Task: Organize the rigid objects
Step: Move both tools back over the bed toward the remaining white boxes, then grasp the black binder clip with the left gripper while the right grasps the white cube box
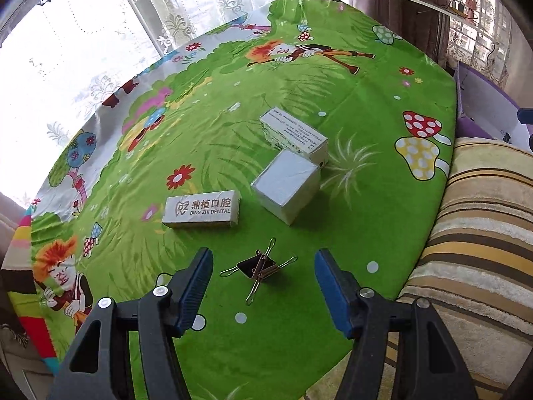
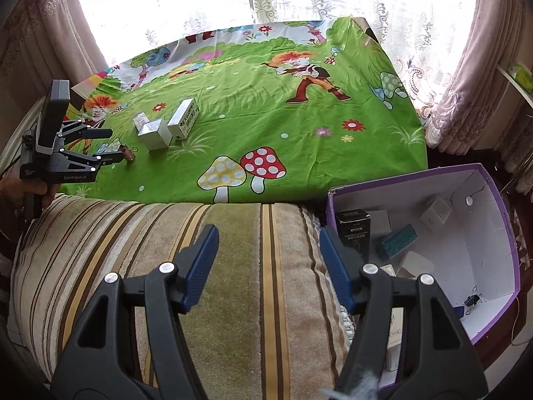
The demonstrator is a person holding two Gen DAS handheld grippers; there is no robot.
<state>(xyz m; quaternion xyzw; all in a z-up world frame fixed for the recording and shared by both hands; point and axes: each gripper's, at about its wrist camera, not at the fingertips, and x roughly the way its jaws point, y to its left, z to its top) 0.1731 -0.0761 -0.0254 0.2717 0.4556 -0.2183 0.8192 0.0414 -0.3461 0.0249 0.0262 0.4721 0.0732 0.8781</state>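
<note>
Binder clips (image 1: 258, 268) lie tangled in a small heap on the green cartoon tablecloth (image 1: 299, 83), right between the blue pads of my left gripper (image 1: 263, 263), which is open just above them. Past the clips lie a white "Ding Zhi Dental" box (image 1: 201, 211), a silver cube box (image 1: 286, 185) and a long white box (image 1: 294, 136). My right gripper (image 2: 268, 250) hangs open and empty over a striped cushion (image 2: 166, 250). From the right wrist view the left gripper (image 2: 106, 148) shows at the far left, beside the clips (image 2: 128, 153) and boxes (image 2: 156, 133).
A purple-edged white box (image 2: 493, 250) stands at the right of the cushion. It holds a black carton (image 2: 353, 230), a teal box (image 2: 398, 241), some white boxes and a binder clip (image 2: 471, 300). Lace curtains and a window stand behind the table.
</note>
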